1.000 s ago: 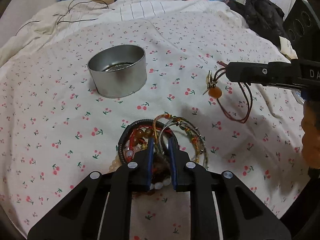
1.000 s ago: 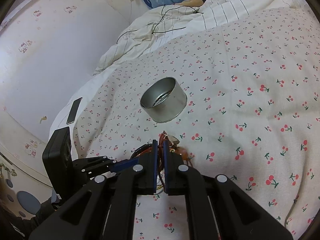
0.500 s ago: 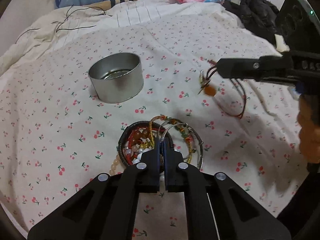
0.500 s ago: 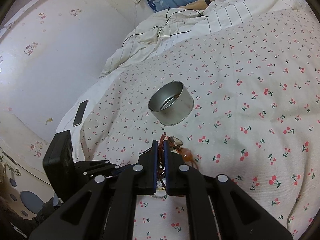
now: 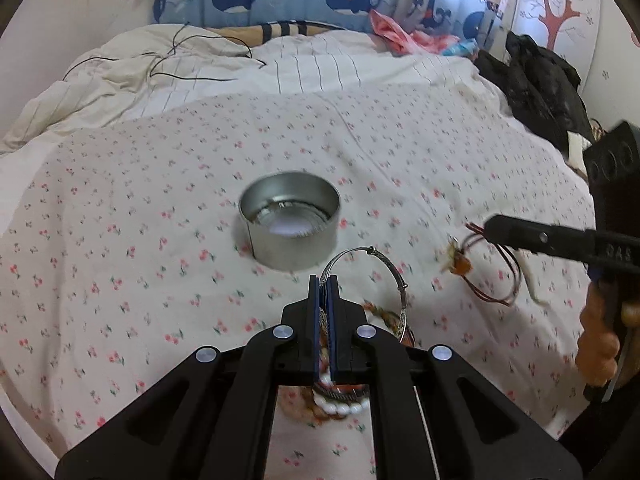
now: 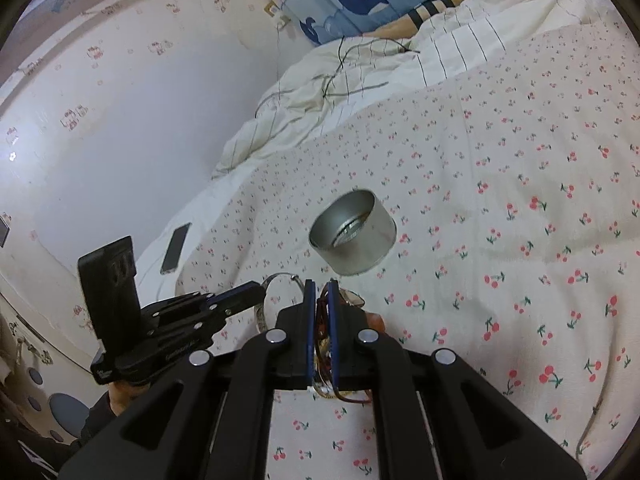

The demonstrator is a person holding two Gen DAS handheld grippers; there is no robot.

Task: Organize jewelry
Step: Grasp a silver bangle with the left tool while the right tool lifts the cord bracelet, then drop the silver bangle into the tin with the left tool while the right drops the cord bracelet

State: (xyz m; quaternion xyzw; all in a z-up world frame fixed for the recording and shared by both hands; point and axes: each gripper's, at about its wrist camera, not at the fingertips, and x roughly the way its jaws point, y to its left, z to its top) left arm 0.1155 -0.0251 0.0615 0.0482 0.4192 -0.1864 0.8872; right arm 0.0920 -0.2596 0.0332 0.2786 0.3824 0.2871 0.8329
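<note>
A round metal tin (image 5: pixel 290 224) stands open on the cherry-print bedspread; it also shows in the right wrist view (image 6: pixel 354 232). My left gripper (image 5: pixel 323 282) is shut on a silver bangle (image 5: pixel 382 270) and holds it up just in front of the tin. The heap of beaded bracelets (image 5: pixel 340 398) lies below it, partly hidden by the fingers. My right gripper (image 6: pixel 320 288) is shut on a red cord bracelet with an orange bead (image 5: pixel 460 266), held in the air to the right of the tin. The left gripper (image 6: pixel 244 294) shows in the right wrist view with the bangle (image 6: pixel 264 312).
A crumpled striped duvet with black cables (image 5: pixel 192 52) lies at the back. Black clothing (image 5: pixel 536 84) sits at the back right. A phone (image 6: pixel 176 248) lies near the bed's left edge by the wall.
My left gripper closed on the silver bangle and lifted it out of the heap toward the tin. My right gripper kept the cord bracelet and moved a little lower and right.
</note>
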